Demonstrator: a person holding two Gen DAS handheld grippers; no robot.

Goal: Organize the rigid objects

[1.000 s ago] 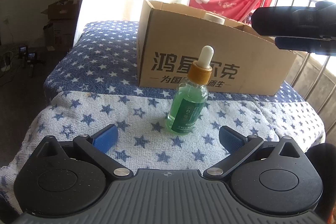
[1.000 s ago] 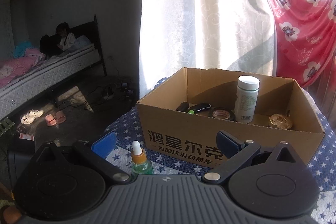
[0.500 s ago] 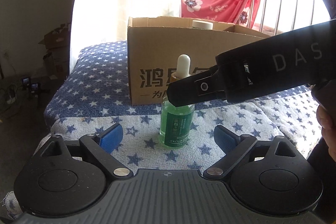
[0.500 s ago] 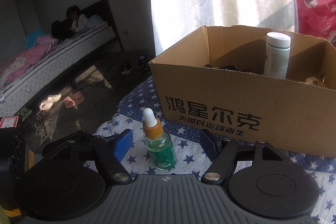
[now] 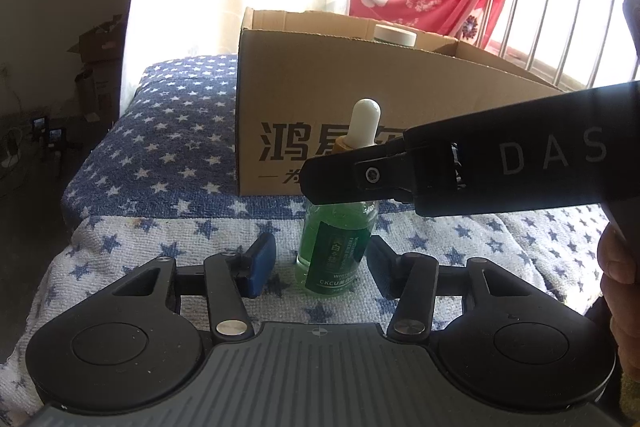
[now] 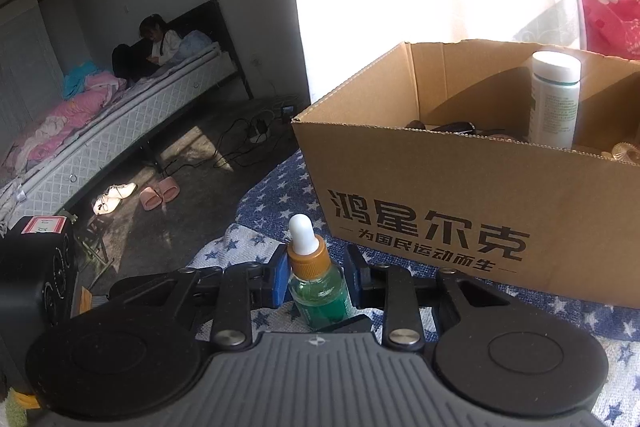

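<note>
While the cardboard box (image 6: pixel 472 211) already holds a white bottle (image 6: pixel 554 99) and smaller bits, the dropper bottle (image 6: pixel 316 279) stands outside on the star cloth (image 5: pixel 168 235). The right gripper (image 6: pixel 316 277) has just closed, pinching it; the left gripper (image 5: pixel 320 263), also closing, has not touched it.

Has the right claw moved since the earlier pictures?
Yes. The right claw has come down from above the brown cardboard box to the green glass dropper bottle, its jaws just closing around it.
</note>
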